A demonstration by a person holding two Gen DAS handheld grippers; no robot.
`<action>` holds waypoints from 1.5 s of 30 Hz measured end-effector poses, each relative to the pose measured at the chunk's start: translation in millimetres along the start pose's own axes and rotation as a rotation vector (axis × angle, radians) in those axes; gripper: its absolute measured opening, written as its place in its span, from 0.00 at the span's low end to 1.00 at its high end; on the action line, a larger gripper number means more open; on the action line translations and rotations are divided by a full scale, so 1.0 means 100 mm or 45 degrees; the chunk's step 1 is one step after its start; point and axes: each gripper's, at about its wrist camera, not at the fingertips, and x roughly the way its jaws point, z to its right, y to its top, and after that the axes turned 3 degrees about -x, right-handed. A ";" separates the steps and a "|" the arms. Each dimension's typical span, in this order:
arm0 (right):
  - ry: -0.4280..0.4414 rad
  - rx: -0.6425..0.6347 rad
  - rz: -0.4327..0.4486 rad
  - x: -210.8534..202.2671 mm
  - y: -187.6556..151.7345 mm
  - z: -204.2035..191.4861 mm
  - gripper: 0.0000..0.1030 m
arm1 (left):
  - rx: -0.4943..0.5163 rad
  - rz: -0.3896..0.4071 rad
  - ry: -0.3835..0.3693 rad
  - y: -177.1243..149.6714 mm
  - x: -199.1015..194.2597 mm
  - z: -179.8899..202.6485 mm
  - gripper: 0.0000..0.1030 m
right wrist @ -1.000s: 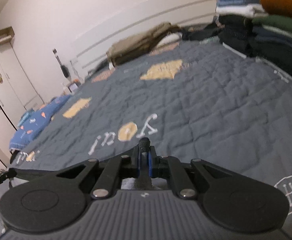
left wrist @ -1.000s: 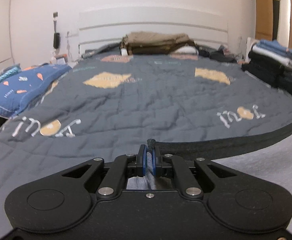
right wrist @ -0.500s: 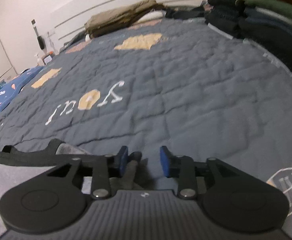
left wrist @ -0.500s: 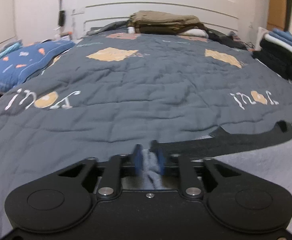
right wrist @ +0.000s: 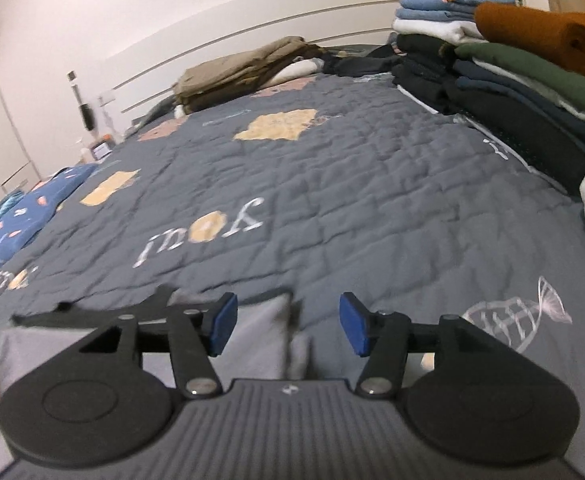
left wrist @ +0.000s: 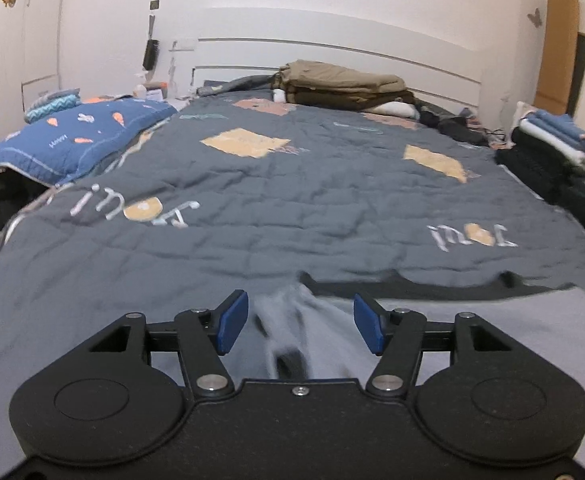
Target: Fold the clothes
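Note:
A light grey garment (left wrist: 472,320) with a dark waistband (left wrist: 432,289) lies at the near edge of the bed. My left gripper (left wrist: 300,326) is open, with the garment's left end bunched loosely between its blue pads (left wrist: 232,322). In the right wrist view the same garment (right wrist: 252,336) lies under my open right gripper (right wrist: 286,322), its dark band (right wrist: 92,312) running off to the left. Neither gripper holds anything.
The bed is covered by a dark grey quilt (left wrist: 292,184). A tall stack of folded clothes (right wrist: 512,60) stands along the right side. A brown folded pile (left wrist: 340,88) sits by the headboard. A blue pillow (left wrist: 76,136) lies at the left.
Both grippers were shut on the garment's waistband a second ago; both have since opened and let it drop onto the quilt, and both have pulled back slightly.

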 end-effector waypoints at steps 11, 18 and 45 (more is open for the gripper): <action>0.085 0.009 -0.034 -0.61 -0.54 -0.41 0.58 | -0.210 -0.009 -0.096 -0.63 -0.60 0.24 0.58; 0.118 0.119 -0.054 -0.88 -0.90 -0.36 0.58 | -0.318 -0.059 -0.081 -0.97 -0.76 0.17 0.58; 0.201 0.523 -0.189 -1.01 -1.54 -0.26 0.58 | -1.005 -0.162 0.025 -1.58 -0.87 -0.41 0.64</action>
